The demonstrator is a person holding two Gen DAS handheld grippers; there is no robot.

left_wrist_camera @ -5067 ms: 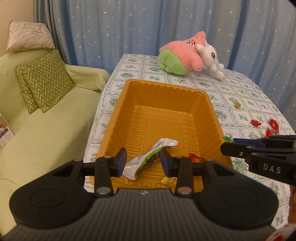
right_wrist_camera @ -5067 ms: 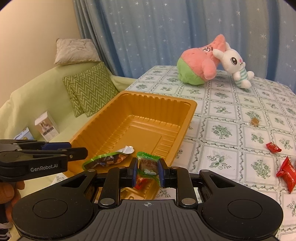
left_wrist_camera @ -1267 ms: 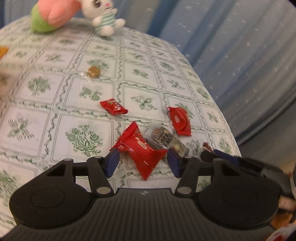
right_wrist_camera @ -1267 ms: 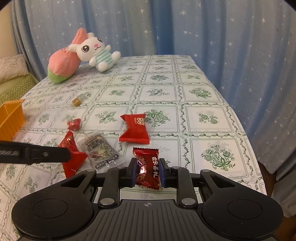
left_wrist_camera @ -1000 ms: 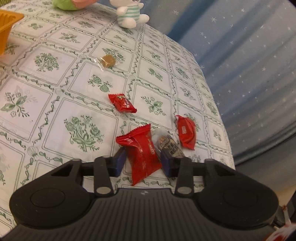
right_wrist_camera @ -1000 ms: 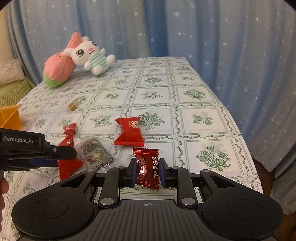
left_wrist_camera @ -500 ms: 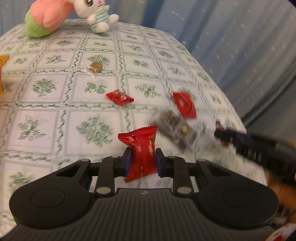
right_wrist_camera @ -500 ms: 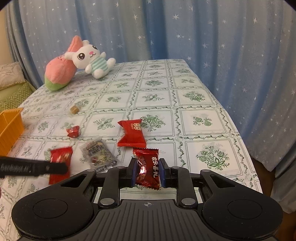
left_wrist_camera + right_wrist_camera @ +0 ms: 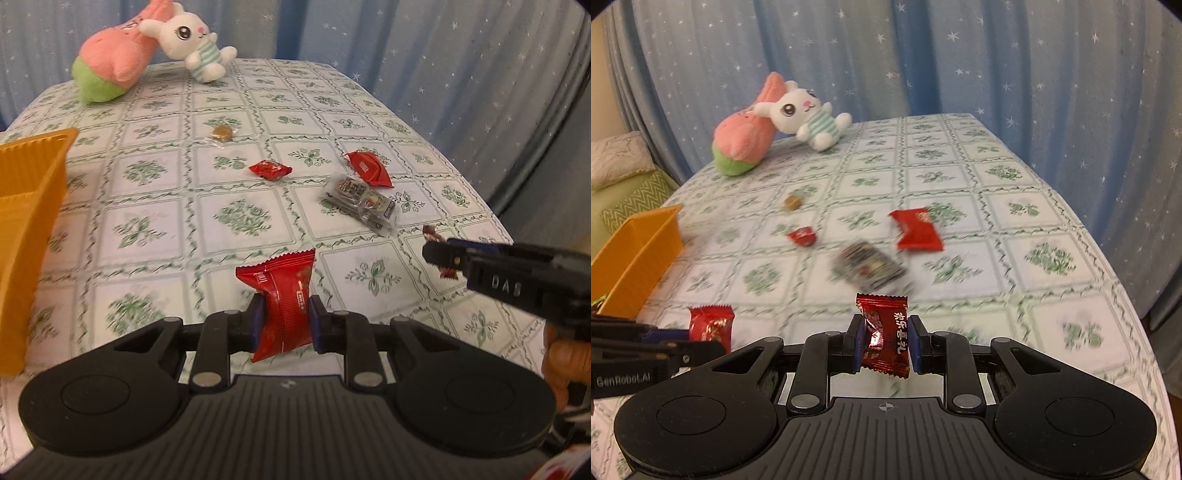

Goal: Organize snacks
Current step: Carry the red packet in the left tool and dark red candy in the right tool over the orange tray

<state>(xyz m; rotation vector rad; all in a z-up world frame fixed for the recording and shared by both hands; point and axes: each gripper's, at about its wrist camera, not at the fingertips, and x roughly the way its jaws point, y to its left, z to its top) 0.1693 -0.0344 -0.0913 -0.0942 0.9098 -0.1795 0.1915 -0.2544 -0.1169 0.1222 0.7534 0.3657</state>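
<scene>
- Left gripper (image 9: 282,320), low centre of its view, pinches a bright red snack packet (image 9: 284,297) above the counter (image 9: 155,206).
- Right gripper (image 9: 884,344) pinches a dark red candy (image 9: 885,339).
- Orange tray (image 9: 26,221) sits at the left edge.
- Clear snack pack (image 9: 360,203) and two more red wrappers lie at upper right.

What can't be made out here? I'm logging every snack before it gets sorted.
- Orange tray: cut off by the left edge in both views; contents hidden.
- Clear-wrapped snack: motion-blurred in the right wrist view; label unreadable.
- Small brown candy: too small to identify.
</scene>
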